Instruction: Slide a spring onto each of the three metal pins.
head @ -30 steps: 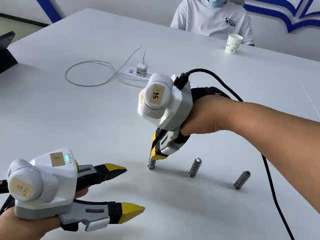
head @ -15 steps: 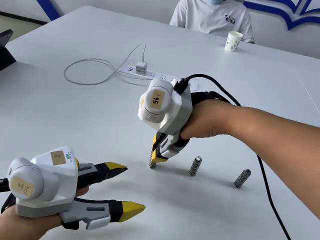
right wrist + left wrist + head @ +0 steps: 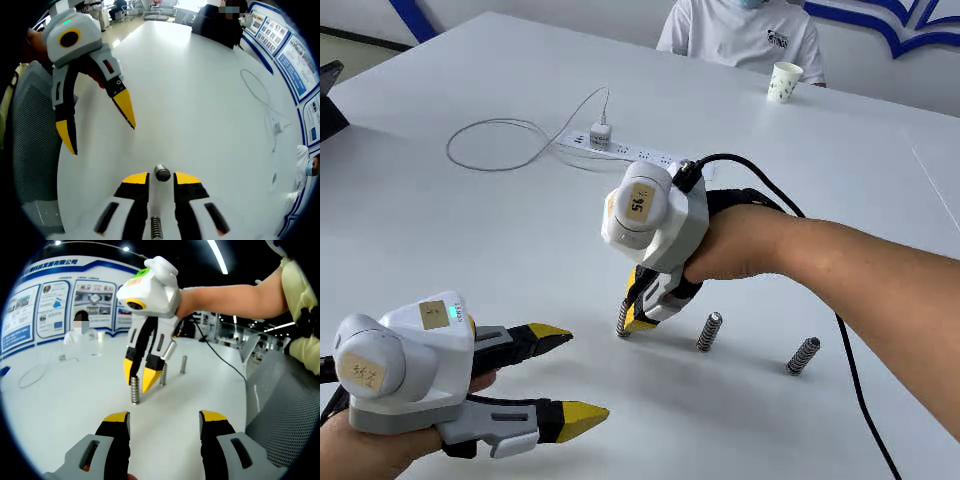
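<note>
Barely shifting since a second ago, my right gripper (image 3: 638, 320) is still hanging over the left spring (image 3: 623, 318). Its fingers are narrowly flanking the top, and I cannot tell whether they are pinching. My left gripper (image 3: 587, 374) is waiting, spread and empty. The cup (image 3: 782, 82) is hiding its contents.

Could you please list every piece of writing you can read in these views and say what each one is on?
"56", handwritten and tilted: sticker on the right gripper, which grips a spring.
Handwritten marks on the left gripper sticker: unreadable.
Print on the paper cup and the shirt logo: too small to read.
Chinese characters on the wall banner: too blurred to read.
</note>
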The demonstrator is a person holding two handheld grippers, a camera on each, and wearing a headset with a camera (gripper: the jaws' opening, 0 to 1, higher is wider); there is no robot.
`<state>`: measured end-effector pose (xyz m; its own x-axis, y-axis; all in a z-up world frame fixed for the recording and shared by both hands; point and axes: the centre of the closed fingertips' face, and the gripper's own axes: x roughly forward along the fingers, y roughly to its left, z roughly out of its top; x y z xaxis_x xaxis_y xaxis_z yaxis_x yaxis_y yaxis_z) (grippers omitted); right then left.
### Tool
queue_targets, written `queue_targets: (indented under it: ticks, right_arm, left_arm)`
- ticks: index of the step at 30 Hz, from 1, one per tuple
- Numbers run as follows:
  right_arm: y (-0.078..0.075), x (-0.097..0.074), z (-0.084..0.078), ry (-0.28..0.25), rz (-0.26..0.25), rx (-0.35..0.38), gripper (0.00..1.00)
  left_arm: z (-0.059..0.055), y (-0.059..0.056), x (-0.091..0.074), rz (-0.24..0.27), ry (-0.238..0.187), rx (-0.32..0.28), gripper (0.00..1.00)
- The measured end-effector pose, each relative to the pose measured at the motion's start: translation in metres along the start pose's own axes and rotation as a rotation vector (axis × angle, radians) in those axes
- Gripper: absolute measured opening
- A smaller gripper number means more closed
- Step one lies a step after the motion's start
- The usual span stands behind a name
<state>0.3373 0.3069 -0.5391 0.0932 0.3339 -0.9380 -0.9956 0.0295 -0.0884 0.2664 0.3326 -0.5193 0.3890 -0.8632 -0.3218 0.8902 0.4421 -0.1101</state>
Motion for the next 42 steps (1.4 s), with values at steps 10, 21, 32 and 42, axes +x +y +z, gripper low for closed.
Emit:
queue_targets:
  ticks: [10,21,32,42]
  right_arm:
    - [0.000,-0.004,-0.012,-0.015,-0.004,0.039,0.29]
    - [-0.001,-0.011,-0.029,-0.059,-0.022,0.123,0.38]
    - [-0.006,-0.021,-0.050,-0.110,-0.062,0.212,0.46]
    - [-0.011,-0.032,-0.072,-0.162,-0.106,0.302,0.51]
  left_arm:
    - [0.002,-0.001,0.001,-0.003,0.004,0.007,0.57]
    - [0.004,-0.001,0.001,-0.001,0.007,0.011,0.57]
    - [0.004,-0.001,0.003,-0.003,0.014,0.015,0.57]
    - [0.006,0.000,0.005,-0.005,0.015,0.020,0.57]
